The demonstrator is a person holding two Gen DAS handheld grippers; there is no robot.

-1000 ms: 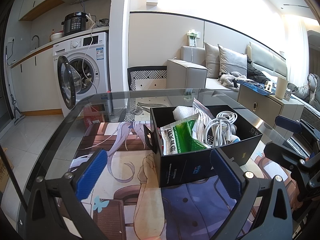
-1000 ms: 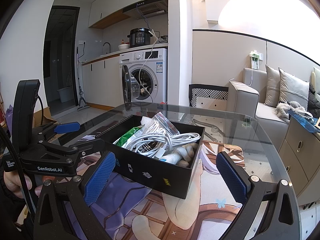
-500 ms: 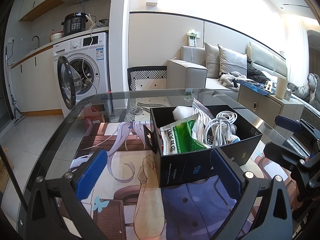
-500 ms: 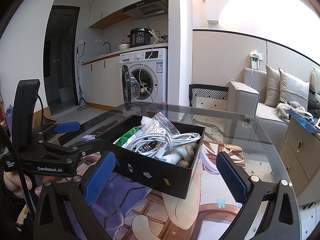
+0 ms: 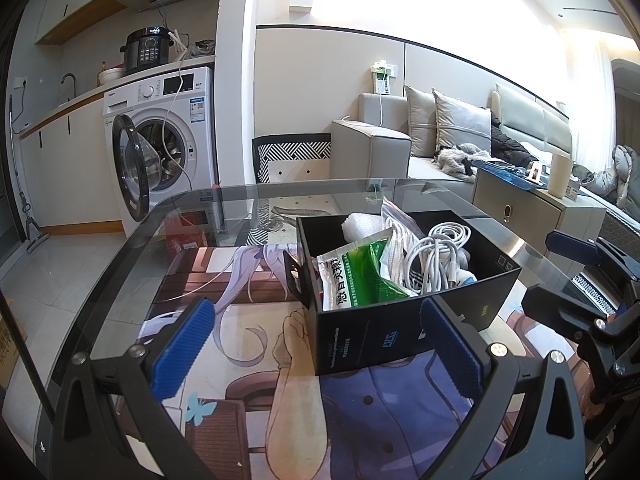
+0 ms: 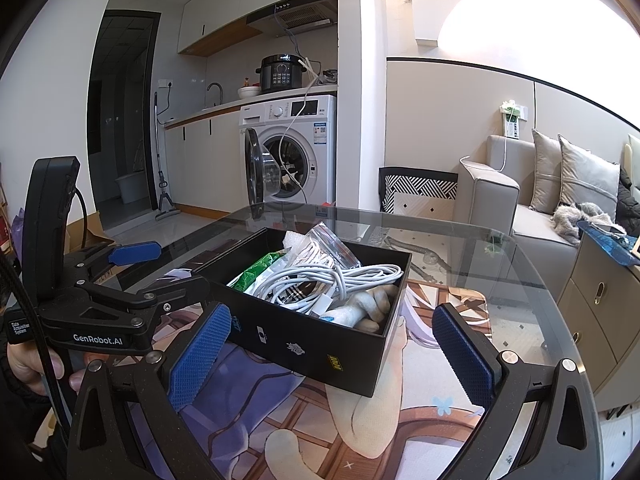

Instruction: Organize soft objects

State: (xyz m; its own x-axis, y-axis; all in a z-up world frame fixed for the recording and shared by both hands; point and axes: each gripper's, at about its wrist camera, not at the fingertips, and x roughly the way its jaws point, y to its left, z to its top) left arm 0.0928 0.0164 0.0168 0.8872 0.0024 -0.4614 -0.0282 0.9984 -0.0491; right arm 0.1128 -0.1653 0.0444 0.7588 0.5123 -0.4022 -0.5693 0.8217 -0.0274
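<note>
Nearest each lens, the tools stand idle: the left gripper (image 5: 316, 346) has its blue pads spread wide with nothing between them, and the right gripper (image 6: 332, 350) is likewise released and empty. Both hover low over the glass table (image 5: 120, 248), flanking the black box (image 5: 404, 320) from the person's two sides, likely so that either can reach in without crossing the other. In the right wrist view a hand (image 6: 32, 364) shows gripping the handle of the left tool. The box sits on a printed mat (image 5: 248, 340) under or on the glass, its open top facing up. Inside it the soft things lie gathered: a green-and-white packet (image 5: 356, 276) leaning against the near wall, a coil of white cable (image 6: 332, 280) heaped across the middle, a clear zip bag (image 6: 328, 246) propped behind, a white foam piece (image 5: 362, 224) at the far corner, and a pale plush toy (image 6: 364, 306) tucked at the right end. No loose soft item shows on the mat around the box, so the scene fits either things waiting to be taken out and sorted, or things already collected. Beyond the table stand a washing machine (image 5: 164, 140) with its door open and a sofa (image 5: 400, 144) with cushions.
</note>
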